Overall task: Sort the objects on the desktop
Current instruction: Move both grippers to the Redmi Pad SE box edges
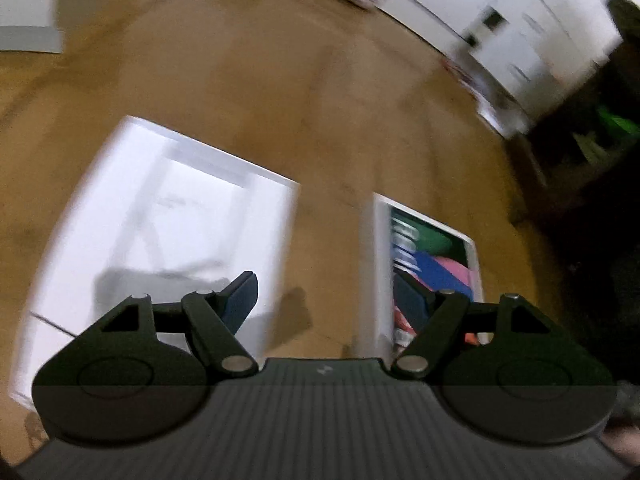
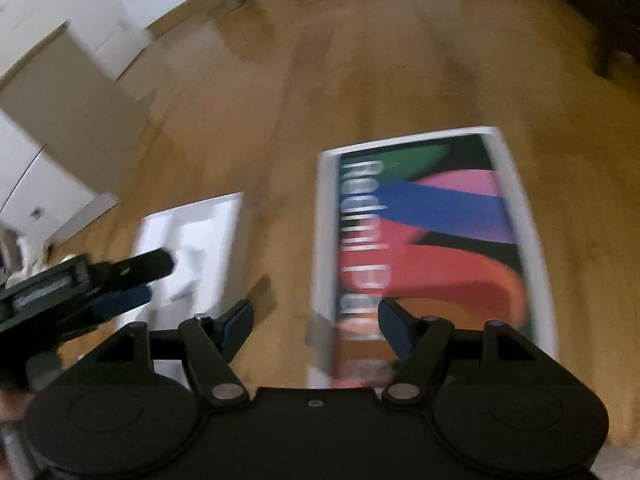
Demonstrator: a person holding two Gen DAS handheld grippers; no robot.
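Here, left gripper spread wide, nothing between the fingers; white tray under and beyond the left finger, colourful boxed item under the right finger, bare wooden tabletop in the gap. Likewise right gripper spread wide, holding nothing, colourful box beyond the right finger, white tray off past the left finger. Farther out, blurred white boxes.

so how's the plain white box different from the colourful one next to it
The white box is plain, with only faint grey marks that blur hides; the colourful box shows green, pink, blue and red bands on black, plus white lettering along one side. In the right wrist view the white box lies left of the colourful box and looks smaller there. Both are flat, rectangular, white-edged and lie apart on the wooden surface.
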